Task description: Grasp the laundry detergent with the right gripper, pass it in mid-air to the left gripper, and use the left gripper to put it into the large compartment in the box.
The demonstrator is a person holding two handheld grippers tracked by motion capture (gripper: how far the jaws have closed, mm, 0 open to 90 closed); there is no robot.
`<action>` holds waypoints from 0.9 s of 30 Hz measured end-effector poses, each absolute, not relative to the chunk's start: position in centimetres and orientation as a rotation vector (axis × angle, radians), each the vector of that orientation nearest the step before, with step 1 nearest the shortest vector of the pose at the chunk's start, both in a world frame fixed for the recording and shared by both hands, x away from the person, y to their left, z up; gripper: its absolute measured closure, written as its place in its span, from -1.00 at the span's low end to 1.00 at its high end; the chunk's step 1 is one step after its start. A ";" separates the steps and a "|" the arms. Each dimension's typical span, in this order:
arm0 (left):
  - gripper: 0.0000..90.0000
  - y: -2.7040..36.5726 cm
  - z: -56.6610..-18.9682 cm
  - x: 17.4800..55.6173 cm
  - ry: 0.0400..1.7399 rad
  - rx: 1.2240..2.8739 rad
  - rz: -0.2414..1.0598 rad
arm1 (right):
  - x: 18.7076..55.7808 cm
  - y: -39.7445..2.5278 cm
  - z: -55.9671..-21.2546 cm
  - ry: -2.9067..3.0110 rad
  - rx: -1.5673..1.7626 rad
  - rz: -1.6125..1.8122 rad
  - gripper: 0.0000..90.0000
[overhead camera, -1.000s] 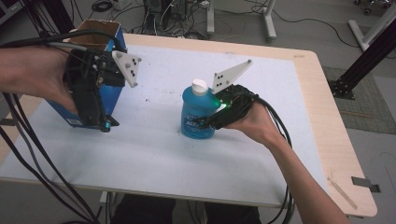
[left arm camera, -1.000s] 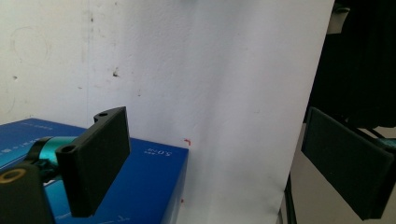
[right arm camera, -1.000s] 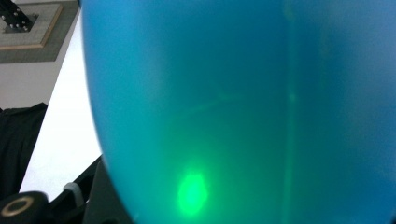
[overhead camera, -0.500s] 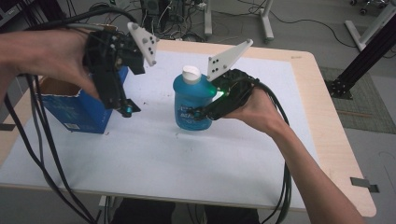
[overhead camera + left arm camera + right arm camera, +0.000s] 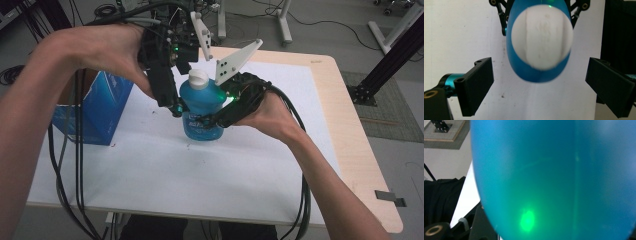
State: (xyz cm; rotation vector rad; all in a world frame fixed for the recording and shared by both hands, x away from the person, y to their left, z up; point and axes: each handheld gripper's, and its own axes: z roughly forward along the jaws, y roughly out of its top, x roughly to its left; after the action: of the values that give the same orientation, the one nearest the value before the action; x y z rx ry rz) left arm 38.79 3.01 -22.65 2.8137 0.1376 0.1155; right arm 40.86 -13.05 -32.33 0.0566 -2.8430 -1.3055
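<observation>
A blue bottle [image 5: 200,107] with a white cap [image 5: 198,77] is at the middle of the white table cover. My right gripper [image 5: 215,117] is shut on its body from the right. In the right gripper view the blue bottle [image 5: 554,177] is very close, with a green glint on it and one black finger [image 5: 480,225] at its lower left. My left gripper [image 5: 172,102] points down at the bottle's left. In the left gripper view it [image 5: 541,87] is open, its jaws wide on either side of the cap [image 5: 541,37]. Whether the bottle rests on the table I cannot tell.
A blue cardboard box [image 5: 95,110] stands at the left of the table [image 5: 350,150]. Black cables hang from the left hand down over the table's near left edge. A black frame leg [image 5: 395,55] stands off the table's far right.
My left gripper has swung from the blue box rightward and now hangs over the bottle's cap. The right gripper has shifted the bottle slightly left.
</observation>
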 end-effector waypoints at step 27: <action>-0.50 0.9 -23.5 39.6 0.134 2.812 0.081 | 41.2 -13.3 -32.6 -2.856 0.039 -1.300 0.00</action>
State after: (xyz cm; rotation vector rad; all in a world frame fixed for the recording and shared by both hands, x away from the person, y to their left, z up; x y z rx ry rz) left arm 39.60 0.95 -23.49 2.8117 0.1343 0.0813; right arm 41.15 -13.34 -32.60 0.0394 -2.8560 -1.2997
